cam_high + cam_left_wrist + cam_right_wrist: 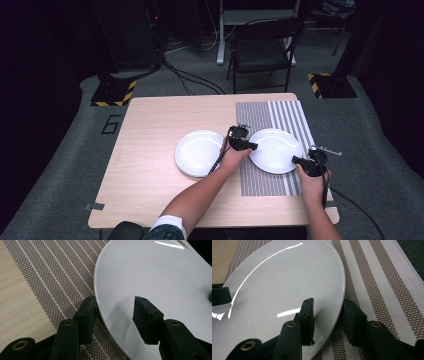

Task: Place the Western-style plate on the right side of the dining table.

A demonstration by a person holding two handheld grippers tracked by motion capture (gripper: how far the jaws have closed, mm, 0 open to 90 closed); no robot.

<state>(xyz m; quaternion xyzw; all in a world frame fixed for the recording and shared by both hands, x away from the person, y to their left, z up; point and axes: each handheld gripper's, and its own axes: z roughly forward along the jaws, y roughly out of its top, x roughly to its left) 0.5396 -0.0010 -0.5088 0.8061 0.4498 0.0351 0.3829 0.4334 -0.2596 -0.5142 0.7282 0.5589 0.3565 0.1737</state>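
A white plate (pixel 275 150) lies on a brown-and-white striped placemat (pixel 287 112). My left gripper (pixel 253 146) is at its left rim and stands open. In the left gripper view (pixel 116 307) one jaw sits outside the edge on the placemat (pixel 57 272) and the other hangs over the plate (pixel 155 277). My right gripper (pixel 296 160) is at the plate's right rim, also open. In the right gripper view (pixel 328 305) its jaws straddle the edge of the plate (pixel 287 282), one above the white surface and one outside over the placemat (pixel 374 277).
A second white plate (pixel 199 152) rests on the bare wooden table (pixel 150 125), just left of the placemat and my left hand. Beyond the table's far edge stand a black chair (pixel 262 50) and floor cables.
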